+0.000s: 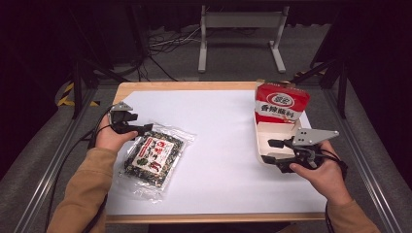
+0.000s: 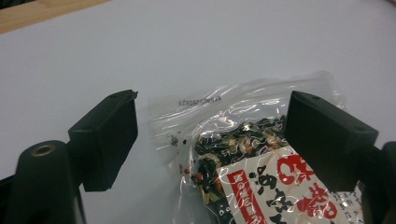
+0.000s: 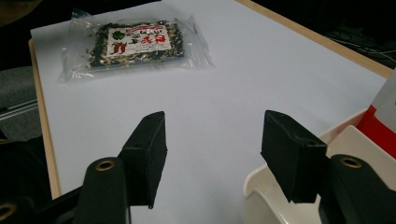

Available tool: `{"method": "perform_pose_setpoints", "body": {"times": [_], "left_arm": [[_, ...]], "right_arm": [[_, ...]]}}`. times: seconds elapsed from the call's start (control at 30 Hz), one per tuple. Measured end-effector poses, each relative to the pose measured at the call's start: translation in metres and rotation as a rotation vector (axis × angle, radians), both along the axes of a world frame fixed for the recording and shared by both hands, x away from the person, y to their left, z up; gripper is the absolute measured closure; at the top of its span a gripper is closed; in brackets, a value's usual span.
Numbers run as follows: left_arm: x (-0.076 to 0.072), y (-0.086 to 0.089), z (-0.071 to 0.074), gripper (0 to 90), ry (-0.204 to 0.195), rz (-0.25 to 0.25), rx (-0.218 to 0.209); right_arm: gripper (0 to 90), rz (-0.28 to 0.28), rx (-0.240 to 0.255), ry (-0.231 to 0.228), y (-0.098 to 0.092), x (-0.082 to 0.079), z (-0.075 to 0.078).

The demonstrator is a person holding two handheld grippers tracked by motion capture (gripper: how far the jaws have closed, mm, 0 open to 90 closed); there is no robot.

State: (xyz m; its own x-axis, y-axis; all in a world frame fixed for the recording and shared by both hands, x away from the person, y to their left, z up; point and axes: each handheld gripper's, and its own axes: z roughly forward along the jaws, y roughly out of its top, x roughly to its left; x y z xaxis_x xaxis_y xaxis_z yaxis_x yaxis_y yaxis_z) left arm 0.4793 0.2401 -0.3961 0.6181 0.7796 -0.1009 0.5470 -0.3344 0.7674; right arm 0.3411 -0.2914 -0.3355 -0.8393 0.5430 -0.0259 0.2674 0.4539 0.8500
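Left tool (image 2: 210,140): jaws apart, straddling the top edge of the seasoning packet (image 1: 154,158), nothing gripped.
Right tool (image 3: 212,156): jaws apart, empty, at the near rim of the white tray (image 1: 259,141).
Packet: flat on the desk (image 1: 223,126), left side.
Red bag (image 1: 281,104): standing in the tray's far end.
Risk, slip: slick clear film may slide out of a shallow pinch.
Risk, tip: nudging the tray rim could topple the bag.

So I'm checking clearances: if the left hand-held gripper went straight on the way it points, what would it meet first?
Probably the clear snack packet: the left hand-held gripper is open, its jaws either side of the packet's sealed top edge on the white sheet. Height above it is unclear.
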Motion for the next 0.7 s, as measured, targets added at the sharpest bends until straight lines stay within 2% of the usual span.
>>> {"method": "perform_pose_setpoints", "body": {"times": [0.1,0.27,0.37,0.57,0.7], "left_arm": [[0.004,0.000,-0.005,18.7,0.014,0.005,0.010],[0.011,0.002,-0.013,20.9,0.038,0.003,0.000],[0.012,0.001,-0.017,22.1,0.049,0.003,-0.008],[0.019,0.001,-0.029,23.0,0.129,0.026,-0.012],[0.022,0.001,-0.033,25.5,0.154,0.027,0.000]], "right_arm": [[37.1,0.010,0.013,0.005,0.001,0.001,-0.001],[33.8,0.020,0.030,0.015,0.003,0.004,-0.005],[31.8,0.009,0.034,0.002,0.004,0.005,-0.007],[35.5,0.007,0.018,-0.021,0.006,0.003,-0.006],[36.4,0.014,0.025,-0.020,0.006,0.002,-0.005]]}}
